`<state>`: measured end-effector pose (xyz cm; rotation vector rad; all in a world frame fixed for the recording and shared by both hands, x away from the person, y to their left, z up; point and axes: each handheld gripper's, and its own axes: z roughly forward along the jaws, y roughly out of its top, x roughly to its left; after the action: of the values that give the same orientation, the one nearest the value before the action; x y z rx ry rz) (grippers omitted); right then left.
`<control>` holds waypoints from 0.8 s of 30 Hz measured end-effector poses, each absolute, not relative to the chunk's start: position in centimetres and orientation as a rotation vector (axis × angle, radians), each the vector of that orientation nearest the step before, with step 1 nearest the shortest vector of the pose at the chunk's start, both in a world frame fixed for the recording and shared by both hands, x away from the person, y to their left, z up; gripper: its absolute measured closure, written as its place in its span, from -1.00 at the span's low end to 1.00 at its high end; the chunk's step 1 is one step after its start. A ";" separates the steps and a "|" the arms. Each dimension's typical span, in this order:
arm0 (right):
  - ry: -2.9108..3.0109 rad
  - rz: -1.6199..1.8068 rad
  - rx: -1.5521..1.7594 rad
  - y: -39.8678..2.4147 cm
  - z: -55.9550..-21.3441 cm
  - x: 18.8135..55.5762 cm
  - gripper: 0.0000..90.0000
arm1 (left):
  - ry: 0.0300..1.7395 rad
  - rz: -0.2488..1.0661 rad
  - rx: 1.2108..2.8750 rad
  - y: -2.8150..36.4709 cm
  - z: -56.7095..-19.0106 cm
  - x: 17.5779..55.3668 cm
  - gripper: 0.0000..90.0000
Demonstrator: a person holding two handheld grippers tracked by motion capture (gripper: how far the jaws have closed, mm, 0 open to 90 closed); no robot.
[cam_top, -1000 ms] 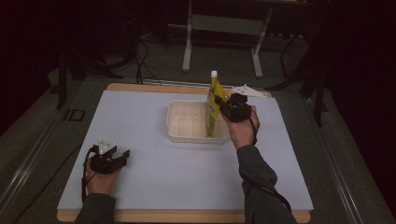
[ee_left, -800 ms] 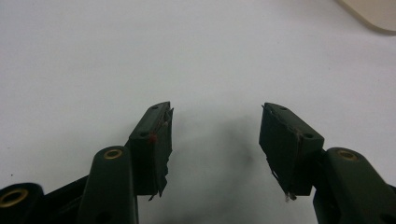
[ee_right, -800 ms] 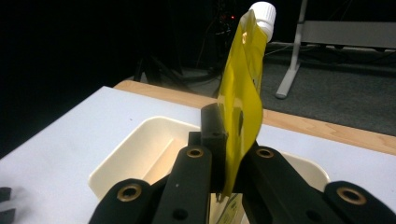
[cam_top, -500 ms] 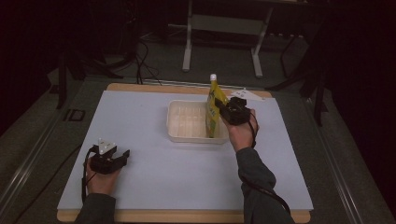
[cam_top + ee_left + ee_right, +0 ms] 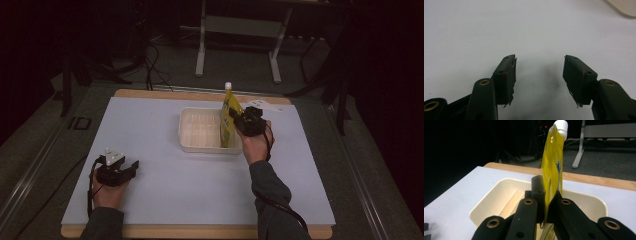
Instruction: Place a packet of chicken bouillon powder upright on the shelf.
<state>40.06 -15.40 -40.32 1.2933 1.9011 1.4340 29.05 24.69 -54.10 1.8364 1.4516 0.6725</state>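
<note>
Right gripper: the black two-jaw right gripper (image 5: 239, 119) has its jaws clamped tight on the yellow spouted pouch with a white screw cap (image 5: 228, 118), pinching the flat foil about midway up its side.

Pouch position: it stands upright, cap at the top, with its lower end inside the right end of the cream-coloured rectangular plastic tray (image 5: 188, 144); in the right gripper view the pouch (image 5: 552, 167) rises straight from between the jaws, with the tray (image 5: 485, 203) behind and beneath it.

Change over the last second: very little. The pouch, the right hand (image 5: 254, 142) and the tray sit at almost the same spot as in the two earlier high views; the pouch's lean looks much the same and the grip has not loosened.

Left gripper: the black left gripper (image 5: 131, 165) rests on the pale blue table mat (image 5: 165, 190) near the person's left edge, well apart from the tray, unmoved from a second ago; its own view shows the left gripper (image 5: 539, 75) with jaws spread wide and nothing between them.

Meaning for the work: the pause suggests the pouch is at, or nearly at, its resting place in the tray, with letting go probably the next step.

Risk: judged from its thin, tall shape, the pouch may topple once freed unless it leans on the tray wall.
</note>
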 end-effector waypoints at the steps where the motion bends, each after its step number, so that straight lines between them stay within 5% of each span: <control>1: 1.900 1.430 1.299 -15.4 -40.5 40.0 1.00 | 1.452 0.672 1.838 24.7 -54.1 29.1 -0.03; 24: 1.921 1.401 1.340 -15.1 -41.2 40.5 1.00 | 1.449 0.676 1.842 24.7 -54.1 29.1 -0.03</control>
<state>40.54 -15.13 -41.21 1.3404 1.9209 1.4008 29.08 24.66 -54.13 1.8420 1.4493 0.6759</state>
